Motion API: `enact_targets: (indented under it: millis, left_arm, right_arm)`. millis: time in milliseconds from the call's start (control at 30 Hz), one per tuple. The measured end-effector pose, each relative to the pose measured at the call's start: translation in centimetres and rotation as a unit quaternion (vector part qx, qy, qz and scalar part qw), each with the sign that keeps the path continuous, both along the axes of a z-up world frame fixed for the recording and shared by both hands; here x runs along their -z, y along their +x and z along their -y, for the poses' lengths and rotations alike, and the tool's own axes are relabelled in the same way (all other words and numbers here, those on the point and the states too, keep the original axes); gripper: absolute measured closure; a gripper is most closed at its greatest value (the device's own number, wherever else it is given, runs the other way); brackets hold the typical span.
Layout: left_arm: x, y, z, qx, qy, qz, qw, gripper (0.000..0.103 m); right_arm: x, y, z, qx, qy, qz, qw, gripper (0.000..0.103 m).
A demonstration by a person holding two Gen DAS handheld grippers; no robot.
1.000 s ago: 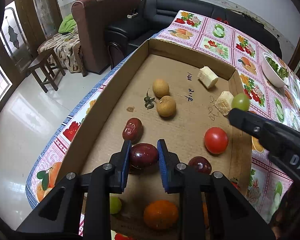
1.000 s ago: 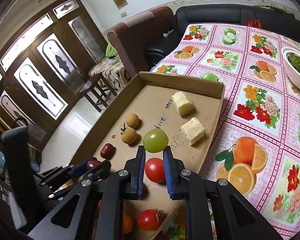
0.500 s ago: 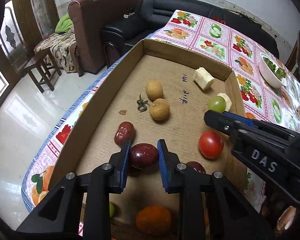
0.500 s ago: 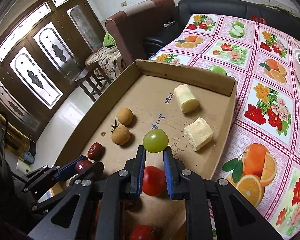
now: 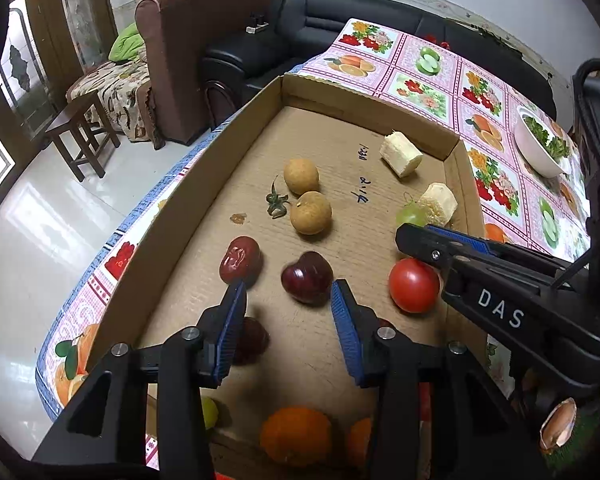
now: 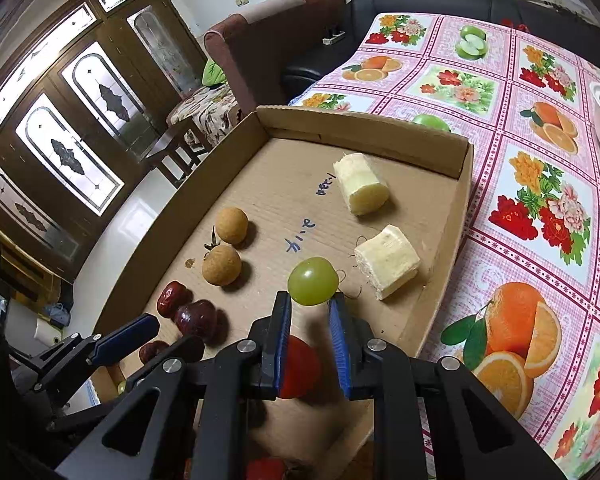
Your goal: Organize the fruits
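While the green grape [image 6: 313, 281] sits pinched at the tips of the right claw [image 6: 310, 300], above the cardboard tray [image 6: 440, 152], the left claw [image 5: 286, 300] gapes apart, gripping nothing. A dark plum [image 5: 307, 277] rests on the tray floor just ahead of it, a red date [image 5: 240, 260] beside. Tomato [image 5: 414, 286] under the right claw. Tray on the floral-clothed worktop [image 6: 540, 208].

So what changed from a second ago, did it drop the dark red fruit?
Yes. The left gripper opened its jaws and let go of the dark red fruit, which now sits on the cardboard tray. The right gripper carried the green grape further into the tray, still clamped. The other fruits stayed put.
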State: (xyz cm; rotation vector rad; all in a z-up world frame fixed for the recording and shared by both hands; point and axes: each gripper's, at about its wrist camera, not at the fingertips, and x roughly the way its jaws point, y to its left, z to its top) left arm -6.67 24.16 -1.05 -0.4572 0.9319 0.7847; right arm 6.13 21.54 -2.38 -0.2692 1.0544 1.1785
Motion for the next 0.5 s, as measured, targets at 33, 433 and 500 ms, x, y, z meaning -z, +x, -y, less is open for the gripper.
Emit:
enact_targets:
  millis: [33, 433, 500]
  left_arm:
    - [0.0, -0.1, 0.0, 0.0, -0.001, 0.001, 1.0, 0.061]
    - [-1.8, -2.0, 2.0, 0.005, 0.011, 0.012, 0.9999, 0.058]
    - [-2.1, -2.5, 2.8, 0.009, 0.014, 0.012, 0.9998, 0.057]
  right_arm:
    - [0.0, 0.0, 0.0, -0.001, -0.001, 0.001, 1.0, 0.079]
    - [-2.9, -0.4, 2.7, -0.013, 0.027, 0.03, 0.999, 0.062]
    - [-3.5, -0.7, 3.4, -0.027, 0.036, 0.038, 0.998, 0.055]
